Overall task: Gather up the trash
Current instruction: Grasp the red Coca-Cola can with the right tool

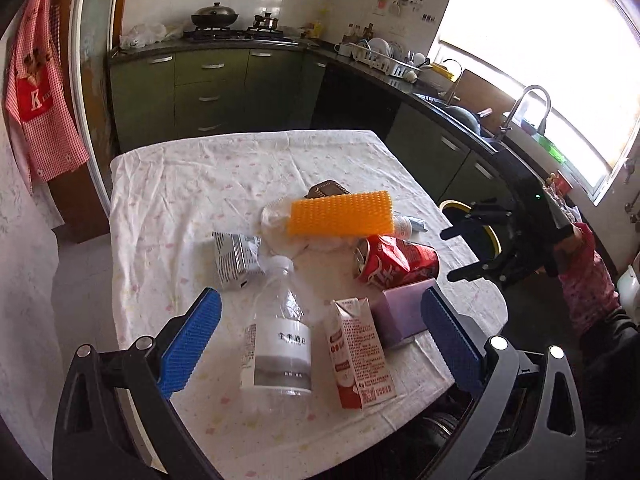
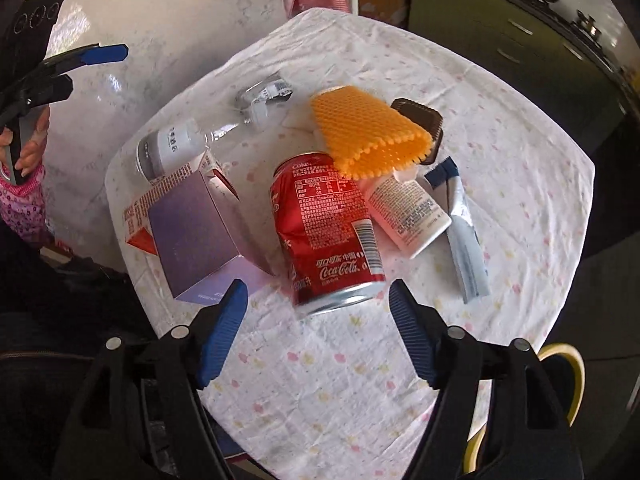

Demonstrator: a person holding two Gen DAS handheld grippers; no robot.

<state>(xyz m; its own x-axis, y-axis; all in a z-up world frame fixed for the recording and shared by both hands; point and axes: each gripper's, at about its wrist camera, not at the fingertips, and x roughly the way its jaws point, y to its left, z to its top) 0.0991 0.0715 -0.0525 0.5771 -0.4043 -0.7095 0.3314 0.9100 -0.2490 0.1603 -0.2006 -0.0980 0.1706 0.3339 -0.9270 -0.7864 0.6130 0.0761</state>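
Hovering wide open, the right claw [image 2: 316, 336] is lining up on the dented red aluminium cola can [image 2: 326, 232] lying just ahead; the left claw [image 1: 320, 336], equally spread, is straddling the clear plastic bottle [image 1: 280, 332].

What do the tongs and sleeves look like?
Both tongs, left and right, have black skeletal frames with silver rivets and blue ribbed pads. The right unit's body shows a green LED. The sleeves are pink floral fabric.
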